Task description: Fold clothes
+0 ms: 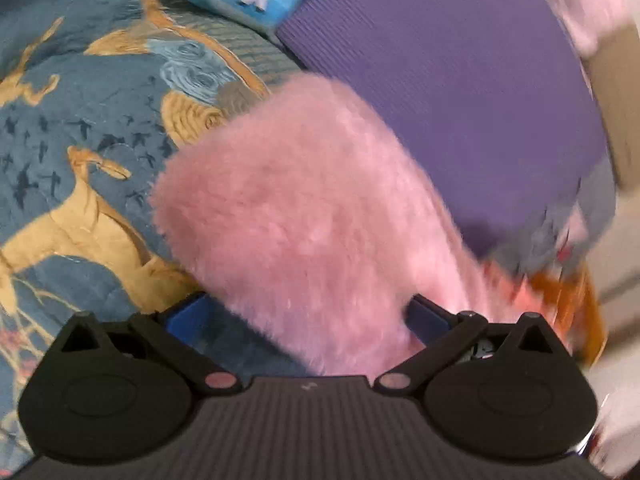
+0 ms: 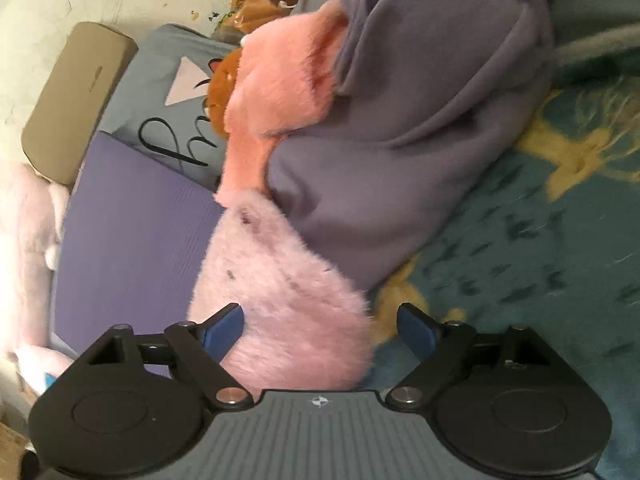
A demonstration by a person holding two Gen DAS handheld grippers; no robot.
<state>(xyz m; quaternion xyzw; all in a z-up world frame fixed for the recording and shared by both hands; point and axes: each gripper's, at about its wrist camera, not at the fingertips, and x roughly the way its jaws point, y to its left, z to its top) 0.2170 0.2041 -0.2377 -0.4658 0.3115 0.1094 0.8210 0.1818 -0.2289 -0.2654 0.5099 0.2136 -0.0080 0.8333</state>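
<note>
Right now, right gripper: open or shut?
Open. The right gripper has blue fingers spread wide, pink fluffy garment between them, unpinched.

Fluffy pink garment; ribbed matt purple mat; soft grey fleece; quilted printed bedspread.

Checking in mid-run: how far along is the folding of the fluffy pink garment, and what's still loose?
Done: the fluffy pink garment looks doubled into a thick pad across the purple ribbed mat.
In hand: it lies between the left tool's spread fingers, no clamp visible. The right tool is open beside its edge.
Left: the grey-purple fleece garment is still a crumpled heap on the blue patterned quilt.
</note>
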